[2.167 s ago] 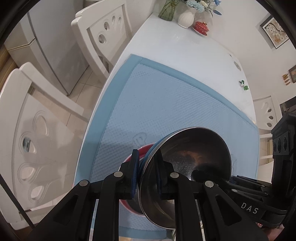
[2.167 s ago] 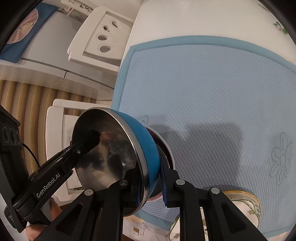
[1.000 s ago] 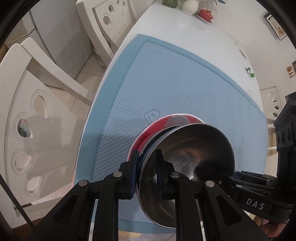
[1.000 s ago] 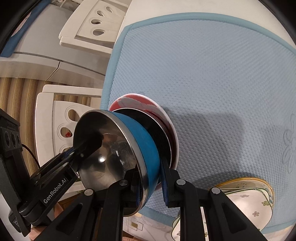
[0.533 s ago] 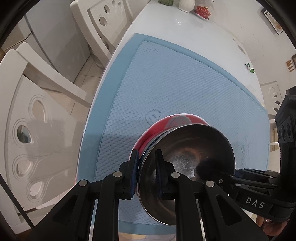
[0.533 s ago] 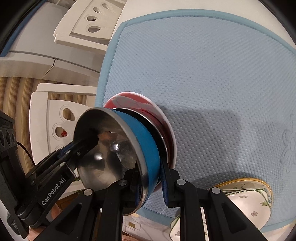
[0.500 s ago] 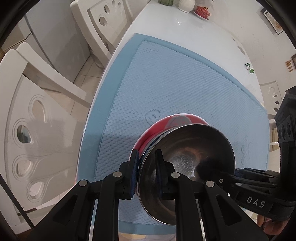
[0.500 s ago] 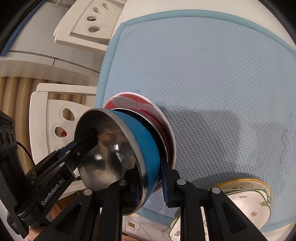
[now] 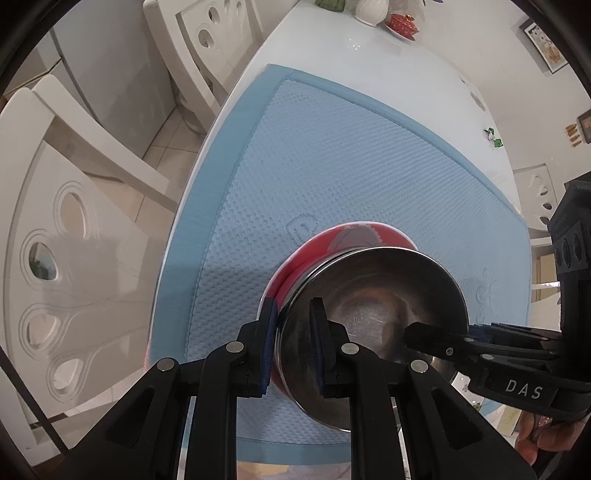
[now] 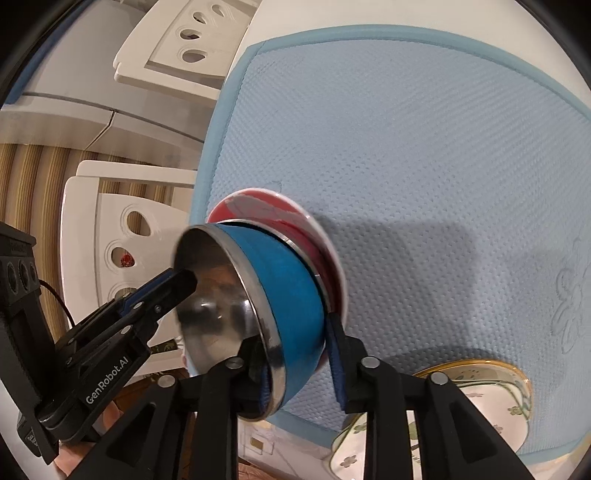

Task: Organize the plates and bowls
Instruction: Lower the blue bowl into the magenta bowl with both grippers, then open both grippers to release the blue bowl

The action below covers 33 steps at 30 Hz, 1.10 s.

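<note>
A steel bowl with a blue outside (image 9: 373,317) (image 10: 291,302) sits nested in a red bowl with a white rim (image 9: 351,240) (image 10: 280,214) over the blue mat (image 9: 351,166) (image 10: 406,147). My left gripper (image 9: 293,332) is shut on the steel bowl's left rim. My right gripper (image 10: 299,362) grips the opposite rim, with jaws a little wider than the wall. Each gripper shows in the other's view.
White floral plates (image 10: 480,398) lie at the mat's near right corner. White chairs (image 9: 74,258) (image 10: 177,44) stand along the table's left edge. A vase and a small red dish (image 9: 400,24) stand at the far end of the white table (image 9: 369,62).
The stacked bowls have moved further onto the mat and show more of the red bowl. Both grippers kept hold of the steel bowl's rim.
</note>
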Motion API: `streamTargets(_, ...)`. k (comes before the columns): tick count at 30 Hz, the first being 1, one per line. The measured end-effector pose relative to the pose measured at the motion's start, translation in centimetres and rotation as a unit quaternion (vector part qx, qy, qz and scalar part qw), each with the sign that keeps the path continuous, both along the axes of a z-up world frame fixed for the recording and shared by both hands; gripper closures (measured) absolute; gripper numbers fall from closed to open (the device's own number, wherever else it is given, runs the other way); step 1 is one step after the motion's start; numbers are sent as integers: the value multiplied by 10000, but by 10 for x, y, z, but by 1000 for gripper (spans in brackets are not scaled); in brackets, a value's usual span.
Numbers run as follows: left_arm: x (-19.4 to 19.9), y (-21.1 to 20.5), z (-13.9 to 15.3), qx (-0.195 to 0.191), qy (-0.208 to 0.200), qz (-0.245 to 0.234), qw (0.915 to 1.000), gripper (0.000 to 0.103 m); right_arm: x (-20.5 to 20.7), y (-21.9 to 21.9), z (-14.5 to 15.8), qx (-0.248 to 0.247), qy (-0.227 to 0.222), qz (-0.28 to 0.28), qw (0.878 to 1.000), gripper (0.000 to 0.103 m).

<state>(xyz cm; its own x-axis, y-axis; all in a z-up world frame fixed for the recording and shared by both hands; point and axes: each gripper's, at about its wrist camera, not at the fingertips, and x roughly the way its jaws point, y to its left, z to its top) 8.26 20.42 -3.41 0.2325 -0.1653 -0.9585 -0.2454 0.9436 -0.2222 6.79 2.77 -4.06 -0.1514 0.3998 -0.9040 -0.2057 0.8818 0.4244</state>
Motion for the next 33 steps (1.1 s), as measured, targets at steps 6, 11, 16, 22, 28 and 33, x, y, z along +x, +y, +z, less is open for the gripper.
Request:
streamTargets(6, 0, 0, 0, -23, 0, 15, 10000, 90, -1, -8, 4, 80, -9, 30, 10000, 77)
streamTargets(11, -3, 2, 4, -46, -36, 11, 10000, 87, -2, -22, 9, 267, -46, 72, 9996, 77)
streamTargets(16, -6, 4, 4, -50, -41, 25, 10000, 87, -1, -39, -1, 391, 53, -130, 9991, 77)
streamTargets(22, -7, 7, 4, -64, 1, 70, 10000, 86, -5, -39, -4, 455, 49, -119, 9989, 77)
streamTargets(28, -11, 5, 22, 93, -149, 38, 9998, 66, -1, -46, 34, 586, -399, 1, 9975, 47)
streamTargets(33, -8, 5, 11, 144, -180, -8, 9997, 9, -8, -41, 45, 489, -923, 212, 9943, 14)
